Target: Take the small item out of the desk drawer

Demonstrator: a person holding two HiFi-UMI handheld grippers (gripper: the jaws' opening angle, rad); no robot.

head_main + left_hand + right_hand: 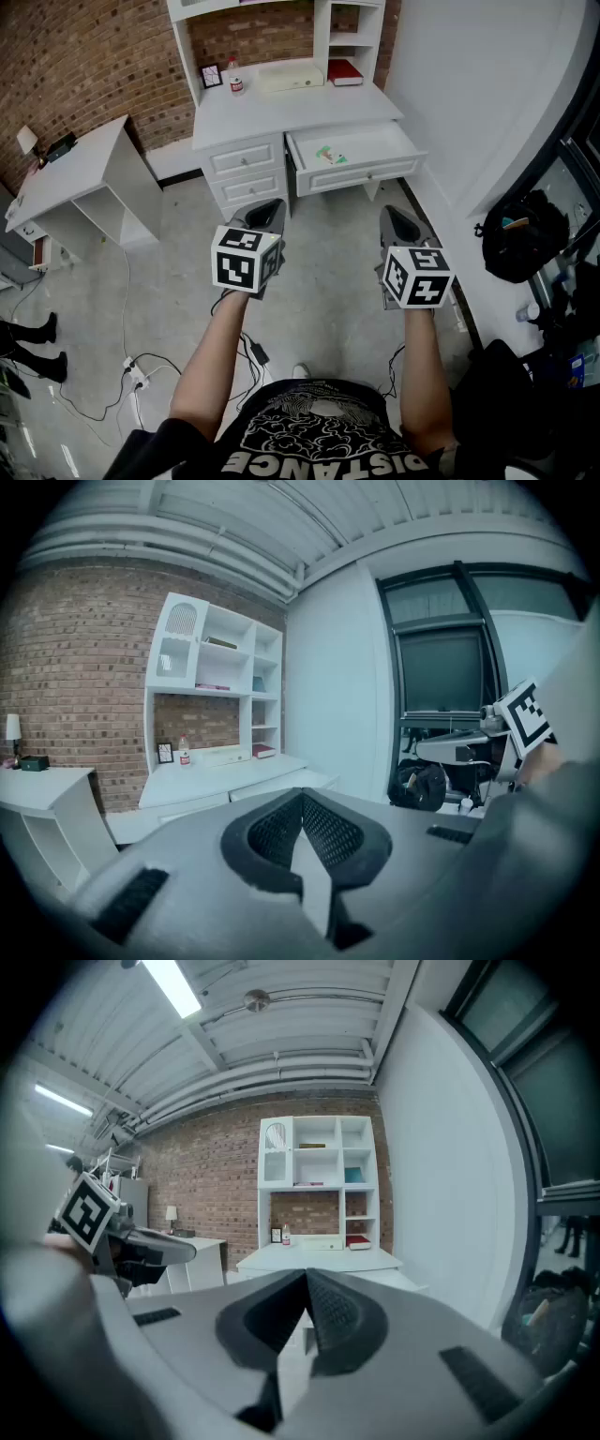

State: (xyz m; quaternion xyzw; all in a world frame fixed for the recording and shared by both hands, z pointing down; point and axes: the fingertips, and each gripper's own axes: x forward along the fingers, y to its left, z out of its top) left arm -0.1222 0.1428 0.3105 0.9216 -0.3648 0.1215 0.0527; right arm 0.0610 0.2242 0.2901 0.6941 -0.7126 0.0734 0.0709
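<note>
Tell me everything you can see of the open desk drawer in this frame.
The drawer is white, apparently painted wood, shallow, with a plain front panel. It stands pulled well out from the right side of the desk, just under the desktop. On its white bottom, towards the left, lies a small item, greenish and white, too small to identify. Nothing else touches the drawer.

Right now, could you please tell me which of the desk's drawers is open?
The wide drawer on the right, pulled out with a small green item lying inside; the stacked drawers to its left are shut flush.
</note>
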